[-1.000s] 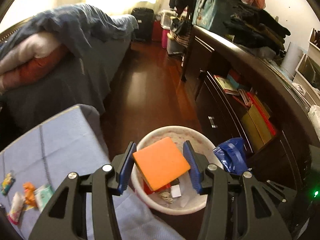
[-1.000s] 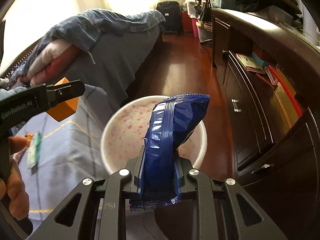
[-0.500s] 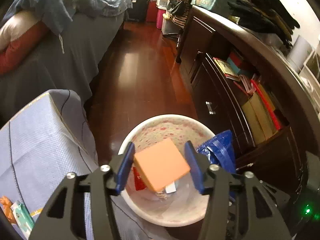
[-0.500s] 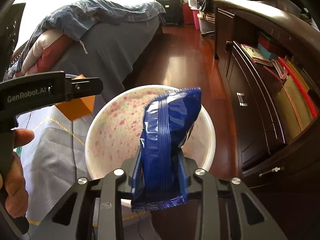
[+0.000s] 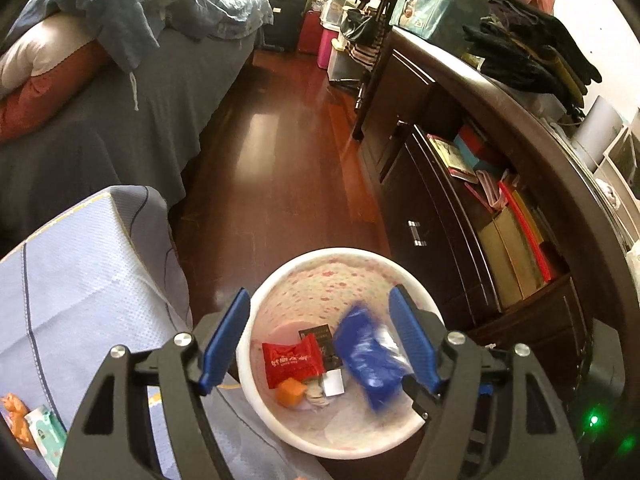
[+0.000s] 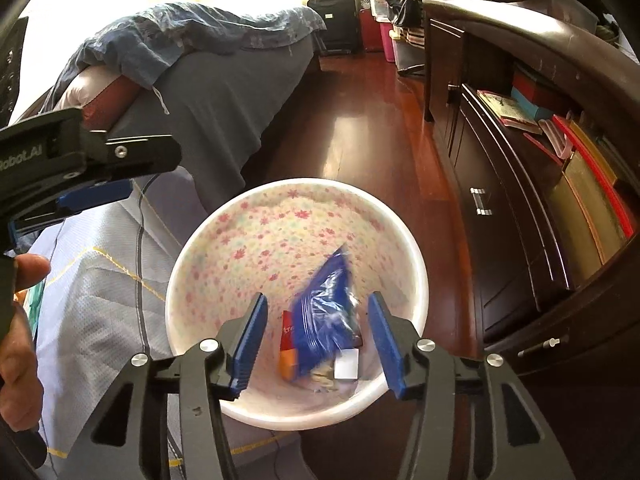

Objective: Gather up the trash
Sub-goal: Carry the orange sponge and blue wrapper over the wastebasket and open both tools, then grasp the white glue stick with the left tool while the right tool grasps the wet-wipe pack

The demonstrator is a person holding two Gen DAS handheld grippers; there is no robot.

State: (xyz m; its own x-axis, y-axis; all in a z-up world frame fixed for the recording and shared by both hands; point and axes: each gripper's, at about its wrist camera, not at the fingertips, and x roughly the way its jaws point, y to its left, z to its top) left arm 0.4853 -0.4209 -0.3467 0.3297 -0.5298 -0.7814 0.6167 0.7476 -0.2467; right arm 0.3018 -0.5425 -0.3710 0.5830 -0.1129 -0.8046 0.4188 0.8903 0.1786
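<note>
A white bin (image 5: 332, 253) with a flowered inside stands on the floor below both grippers. My left gripper (image 5: 319, 339) hangs over it, its jaws opening with nothing between the pads. The orange block (image 5: 291, 393) lies at the bin's bottom beside a red wrapper (image 5: 292, 360), a black packet (image 5: 320, 345) and a white scrap (image 5: 334, 384). My right gripper (image 6: 317, 346) is also over the bin (image 6: 296, 182), its jaws opening and empty. The blue snack bag (image 6: 324, 316) is blurred, dropping inside the bin; the bag (image 5: 368, 362) also shows in the left wrist view.
A blue-grey cloth surface (image 5: 88, 280) borders the bin on the left, with small wrappers (image 5: 40, 434) near its edge. A dark dresser (image 5: 436, 200) with books runs along the right. A bed (image 5: 100, 120) lies beyond, wooden floor (image 5: 272, 140) between. A person's hand (image 6: 20, 340) holds the left gripper (image 6: 92, 168).
Both grippers opened. The orange block left the left gripper and now lies in the bin. The blue bag slipped out of the right gripper and falls into the bin.
</note>
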